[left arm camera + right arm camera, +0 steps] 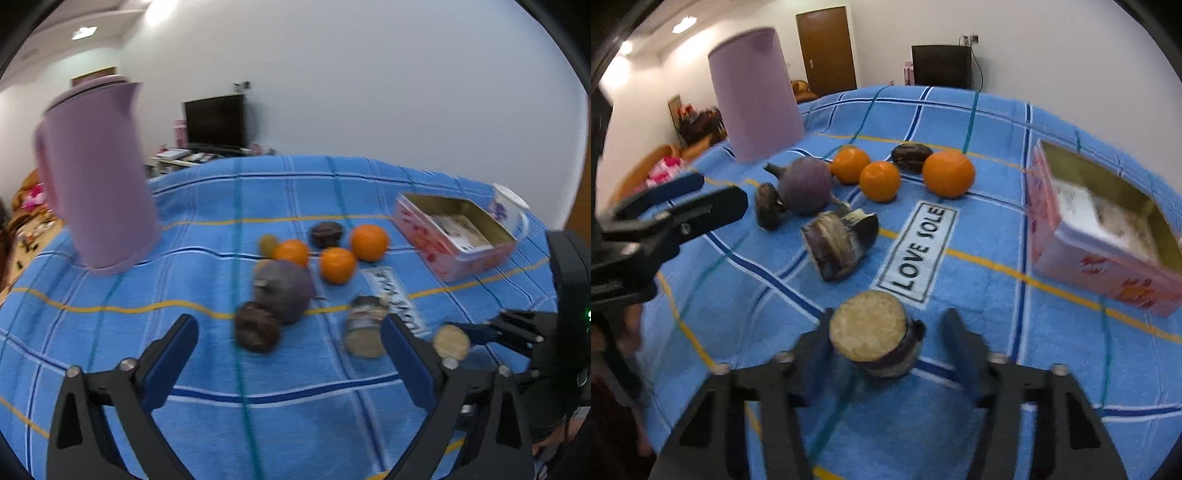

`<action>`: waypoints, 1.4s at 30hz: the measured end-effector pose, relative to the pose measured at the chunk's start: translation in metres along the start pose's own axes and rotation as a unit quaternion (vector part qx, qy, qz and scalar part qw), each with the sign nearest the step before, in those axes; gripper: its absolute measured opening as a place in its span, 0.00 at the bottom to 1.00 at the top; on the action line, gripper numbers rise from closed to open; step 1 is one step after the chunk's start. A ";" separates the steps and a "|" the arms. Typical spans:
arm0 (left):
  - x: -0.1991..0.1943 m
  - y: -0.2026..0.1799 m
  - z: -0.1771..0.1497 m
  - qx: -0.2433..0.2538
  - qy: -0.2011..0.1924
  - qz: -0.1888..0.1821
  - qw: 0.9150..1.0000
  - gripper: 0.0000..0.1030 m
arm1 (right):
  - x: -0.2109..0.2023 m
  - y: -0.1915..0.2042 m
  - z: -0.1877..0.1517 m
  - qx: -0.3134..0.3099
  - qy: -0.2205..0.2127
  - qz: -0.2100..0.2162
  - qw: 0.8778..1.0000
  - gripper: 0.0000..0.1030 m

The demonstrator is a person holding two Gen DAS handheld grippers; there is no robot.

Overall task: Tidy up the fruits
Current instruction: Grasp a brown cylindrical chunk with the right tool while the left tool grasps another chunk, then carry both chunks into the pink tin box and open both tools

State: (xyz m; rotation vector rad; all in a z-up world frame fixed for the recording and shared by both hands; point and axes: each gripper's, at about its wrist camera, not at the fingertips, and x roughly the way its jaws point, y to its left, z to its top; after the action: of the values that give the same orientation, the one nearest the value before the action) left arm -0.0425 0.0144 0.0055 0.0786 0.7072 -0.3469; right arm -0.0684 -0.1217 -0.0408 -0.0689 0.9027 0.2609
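Observation:
Three oranges (337, 264) (948, 173) lie mid-cloth beside a round purple fruit (284, 290) (805, 185) and several dark brown fruit pieces (256, 331) (837, 245). My left gripper (290, 354) is open and empty, above the cloth just short of the dark pieces; it also shows at the left of the right wrist view (687, 201). My right gripper (886, 349) is open around a cut fruit piece with a tan face (873, 338) (451, 342); the right finger stands apart from it, and contact on the left is unclear.
A tall lilac jug (98, 177) (755, 92) stands at the far left. An open pink tin box (456, 236) (1108, 236) and a white mug (508, 208) sit at the right. A "LOVE SOLE" label (918, 251) is sewn on the blue checked cloth (295, 424).

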 end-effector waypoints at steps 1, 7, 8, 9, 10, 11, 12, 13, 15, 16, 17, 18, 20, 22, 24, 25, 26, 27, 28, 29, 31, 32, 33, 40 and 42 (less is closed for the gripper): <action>0.003 -0.005 0.001 0.006 0.007 -0.006 1.000 0.89 | -0.001 0.000 0.000 -0.005 0.000 0.002 1.000 0.46; 0.025 -0.039 0.008 0.038 0.040 -0.036 0.998 0.78 | -0.007 -0.012 -0.001 0.005 -0.003 -0.007 1.000 0.42; 0.028 -0.042 0.008 0.041 0.043 -0.035 0.998 0.76 | -0.011 -0.018 -0.003 0.018 -0.007 -0.005 1.000 0.42; 0.034 -0.046 0.010 0.045 0.049 -0.037 0.997 0.72 | -0.013 -0.028 -0.003 0.037 -0.015 -0.003 0.999 0.42; 0.040 -0.049 0.011 0.045 0.058 -0.040 0.997 0.68 | -0.017 -0.036 -0.003 0.051 -0.021 -0.001 0.998 0.42; 0.043 -0.050 0.011 0.045 0.065 -0.041 0.996 0.65 | -0.020 -0.044 -0.003 0.064 -0.028 0.000 0.998 0.42; 0.048 -0.052 0.011 0.047 0.072 -0.044 0.995 0.61 | -0.024 -0.055 -0.002 0.081 -0.038 0.000 0.996 0.42; 0.054 -0.056 0.011 0.051 0.079 -0.044 0.995 0.58 | -0.027 -0.061 -0.002 0.090 -0.045 0.000 0.995 0.42; 0.060 -0.057 0.010 0.055 0.087 -0.036 0.994 0.56 | -0.029 -0.074 -0.002 0.108 -0.058 -0.004 0.992 0.42; 0.063 -0.057 0.009 0.054 0.091 -0.032 0.994 0.55 | -0.031 -0.079 -0.002 0.113 -0.061 -0.004 0.992 0.42; 0.066 -0.056 0.008 0.052 0.095 -0.029 0.994 0.53 | -0.033 -0.082 -0.002 0.118 -0.064 -0.005 0.991 0.42; 0.069 -0.055 0.007 0.048 0.099 -0.028 0.994 0.48 | -0.036 -0.086 -0.003 0.121 -0.068 -0.008 0.990 0.42; 0.073 -0.053 0.005 0.041 0.097 -0.029 0.994 0.43 | -0.041 -0.092 -0.001 0.127 -0.079 -0.015 0.989 0.42; 0.073 -0.052 0.005 0.039 0.097 -0.035 0.994 0.41 | -0.045 -0.097 0.001 0.129 -0.093 -0.020 0.987 0.42; 0.073 -0.053 0.005 0.040 0.095 -0.034 0.994 0.41 | -0.057 -0.101 -0.002 0.131 -0.109 -0.028 0.985 0.42; 0.072 -0.053 0.005 0.039 0.094 -0.035 0.994 0.41 | -0.060 -0.103 -0.002 0.131 -0.114 -0.032 0.984 0.42; 0.073 -0.053 0.006 0.038 0.092 -0.036 0.994 0.41 | -0.062 -0.105 -0.002 0.132 -0.119 -0.037 0.983 0.42; 0.071 -0.054 0.007 0.035 0.087 -0.038 0.995 0.41 | -0.065 -0.108 -0.003 0.134 -0.122 -0.044 0.982 0.42; 0.069 -0.055 0.009 0.033 0.082 -0.041 0.995 0.41 | -0.069 -0.112 -0.004 0.135 -0.123 -0.049 0.982 0.42; 0.067 -0.056 0.012 0.031 0.077 -0.045 0.996 0.41 | -0.071 -0.115 -0.005 0.136 -0.124 -0.054 0.981 0.42; 0.062 -0.061 0.021 0.027 0.064 -0.055 0.996 0.41 | -0.075 -0.124 -0.002 0.139 -0.128 -0.071 0.979 0.42; 0.060 -0.063 0.025 0.027 0.057 -0.059 0.996 0.41 | -0.078 -0.131 -0.001 0.142 -0.130 -0.078 0.978 0.42; 0.057 -0.067 0.030 0.028 0.048 -0.063 0.996 0.41 | -0.082 -0.140 0.001 0.146 -0.134 -0.090 0.976 0.42; 0.056 -0.110 0.061 0.041 0.002 -0.086 0.995 0.41 | -0.083 -0.189 0.020 0.150 -0.141 -0.180 0.962 0.42; 0.063 -0.124 0.066 0.040 0.001 -0.096 0.995 0.41 | -0.075 -0.199 0.020 0.154 -0.141 -0.190 0.959 0.42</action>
State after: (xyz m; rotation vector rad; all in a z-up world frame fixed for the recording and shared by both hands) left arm 0.0008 -0.1321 0.0207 0.0870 0.7053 -0.5592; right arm -0.0467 -0.3253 0.0205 0.0828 0.6206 -0.2271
